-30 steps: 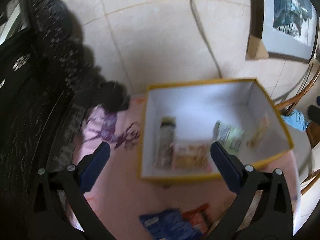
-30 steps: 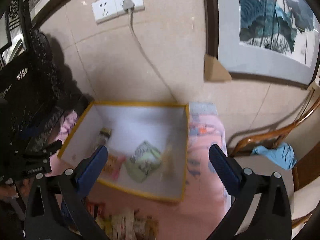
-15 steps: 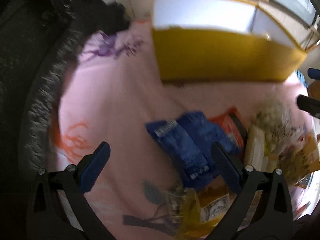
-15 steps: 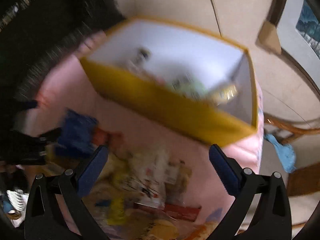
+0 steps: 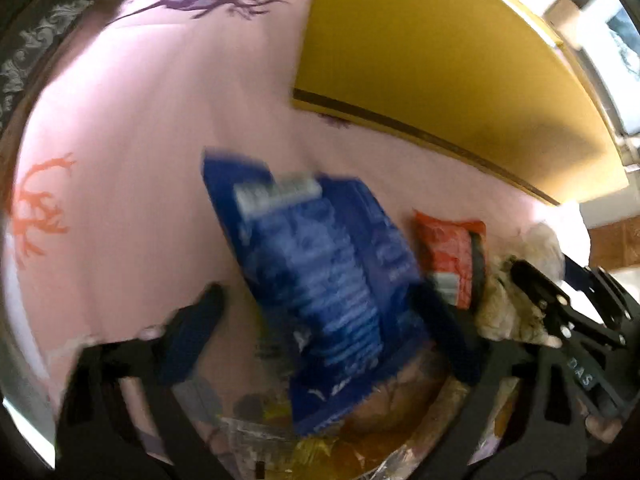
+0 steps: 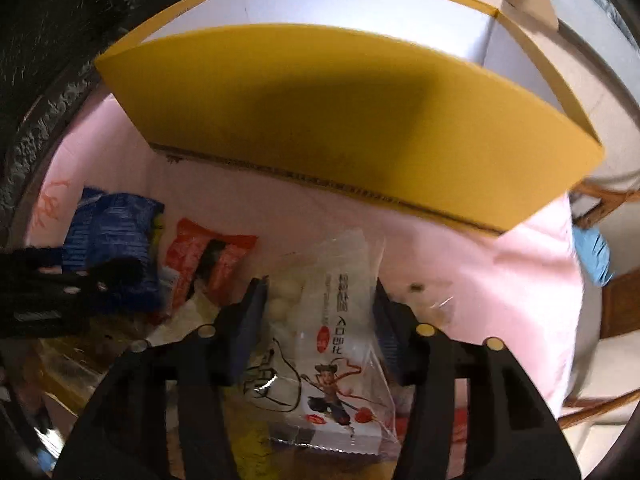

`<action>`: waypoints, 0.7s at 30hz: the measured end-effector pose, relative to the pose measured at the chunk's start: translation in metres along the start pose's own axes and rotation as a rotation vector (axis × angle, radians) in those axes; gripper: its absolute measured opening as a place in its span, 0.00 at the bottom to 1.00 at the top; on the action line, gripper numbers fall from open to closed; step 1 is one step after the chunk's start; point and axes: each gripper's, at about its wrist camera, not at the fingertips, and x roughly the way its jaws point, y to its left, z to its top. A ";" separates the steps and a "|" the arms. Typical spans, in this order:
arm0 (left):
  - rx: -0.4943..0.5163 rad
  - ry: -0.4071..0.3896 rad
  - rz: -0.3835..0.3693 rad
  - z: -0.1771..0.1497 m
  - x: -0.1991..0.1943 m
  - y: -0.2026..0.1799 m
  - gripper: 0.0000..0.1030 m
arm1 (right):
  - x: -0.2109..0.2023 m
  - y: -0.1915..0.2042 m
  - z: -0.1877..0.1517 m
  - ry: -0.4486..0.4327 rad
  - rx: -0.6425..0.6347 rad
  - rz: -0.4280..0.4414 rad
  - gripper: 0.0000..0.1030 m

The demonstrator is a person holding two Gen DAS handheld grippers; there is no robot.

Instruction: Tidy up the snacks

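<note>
Readable: black vertical Chinese print "入口即化" on clear packet [image 6: 340,328] with cartoon figure; white letters "DAS" on right gripper [image 5: 536,288] body. Blue packet's [image 5: 320,280] white label too blurred.

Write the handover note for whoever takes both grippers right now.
Left gripper: fingers have just been closing around the blue packet; no firm contact visible.
Right gripper: fingers have just been closing, now against the sides of the clear packet of white balls.
Yellow box stands behind the pile on the pink cloth; its contents are hidden from here.
Left to do: lift both packets into the box, then the orange packet and the rest of the pile.
</note>
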 end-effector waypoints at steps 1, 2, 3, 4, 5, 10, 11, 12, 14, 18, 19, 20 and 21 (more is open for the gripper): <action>0.039 -0.017 0.015 -0.004 -0.002 -0.005 0.75 | -0.003 0.000 -0.002 0.006 0.005 0.009 0.44; 0.063 -0.030 0.033 -0.006 -0.005 -0.009 0.72 | -0.006 -0.003 -0.004 0.017 0.024 0.027 0.43; 0.070 -0.043 0.036 -0.008 -0.008 -0.009 0.67 | -0.011 -0.007 -0.007 0.025 0.054 0.049 0.42; 0.057 -0.051 0.033 -0.010 -0.012 -0.009 0.64 | -0.014 -0.012 -0.007 0.030 0.076 0.069 0.41; 0.043 -0.059 0.031 -0.011 -0.016 -0.007 0.58 | -0.020 -0.015 -0.011 0.048 0.081 0.094 0.39; 0.104 -0.135 0.081 -0.020 -0.046 -0.015 0.32 | -0.058 -0.022 -0.027 -0.006 0.065 0.108 0.38; 0.106 -0.143 0.095 -0.021 -0.050 -0.015 0.30 | -0.067 -0.026 -0.031 -0.026 0.078 0.120 0.37; 0.103 -0.147 0.091 -0.023 -0.052 -0.014 0.29 | -0.073 -0.028 -0.033 -0.041 0.087 0.116 0.37; 0.101 -0.149 0.104 -0.025 -0.052 -0.011 0.28 | -0.084 -0.033 -0.043 -0.058 0.123 0.117 0.37; 0.118 -0.139 0.054 -0.039 -0.060 -0.012 0.20 | -0.119 -0.050 -0.049 -0.121 0.186 0.158 0.37; 0.135 -0.146 0.063 -0.042 -0.064 -0.013 0.20 | -0.126 -0.051 -0.047 -0.141 0.194 0.161 0.37; 0.155 -0.156 0.077 -0.047 -0.070 -0.015 0.19 | -0.134 -0.054 -0.045 -0.161 0.204 0.163 0.37; 0.158 -0.163 0.081 -0.051 -0.077 -0.015 0.18 | -0.146 -0.056 -0.047 -0.189 0.226 0.168 0.37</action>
